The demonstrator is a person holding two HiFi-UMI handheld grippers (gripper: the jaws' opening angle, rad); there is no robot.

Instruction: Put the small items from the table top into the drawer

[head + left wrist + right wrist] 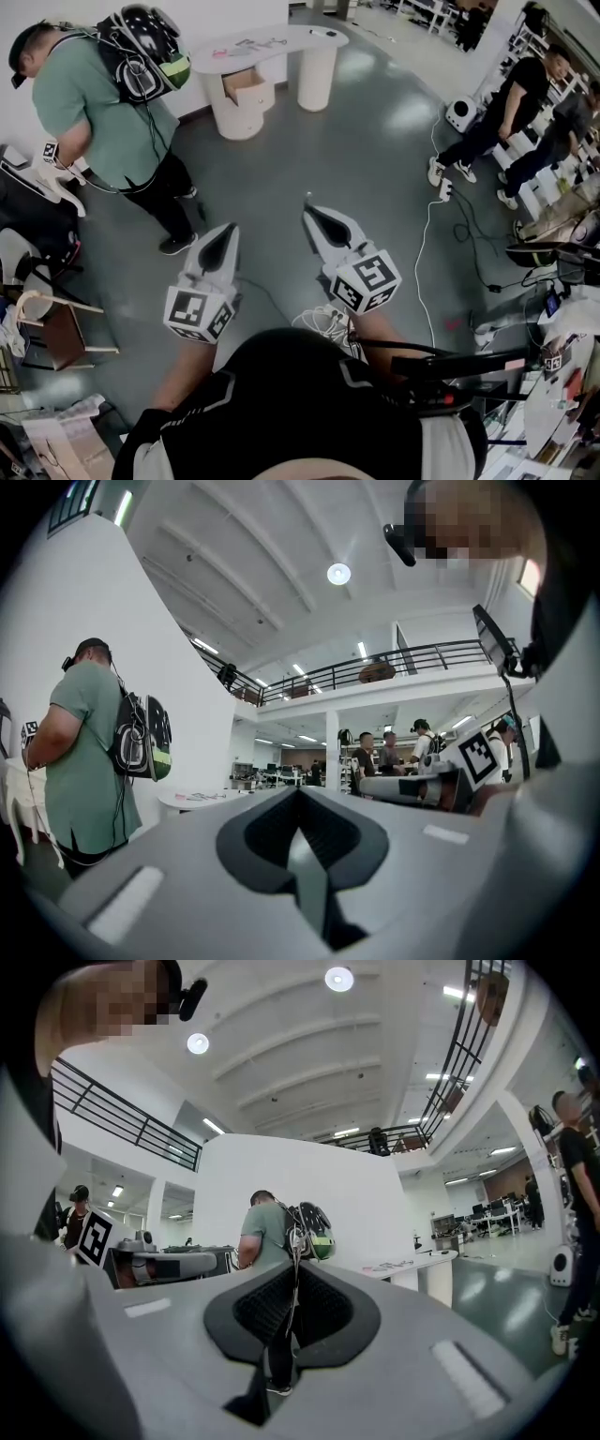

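Observation:
A white rounded table (298,45) stands far off across the grey floor. Its wooden drawer (247,86) is pulled open at the left leg. Small items (251,42) lie on the top, with a dark one (324,33) near the right end. I hold both grippers level over the floor, well short of the table. My left gripper (231,229) and my right gripper (308,210) each taper to a closed tip with nothing between the jaws. The left gripper (298,799) and the right gripper (291,1274) each show only a thin slit. The table (422,1262) is small and distant.
A person in a green shirt with a backpack (103,112) stands at the left, between me and the table. Two people (511,103) are by shelves at the right. White cables (431,234) run over the floor. A wooden chair (56,333) and cluttered benches (553,394) flank me.

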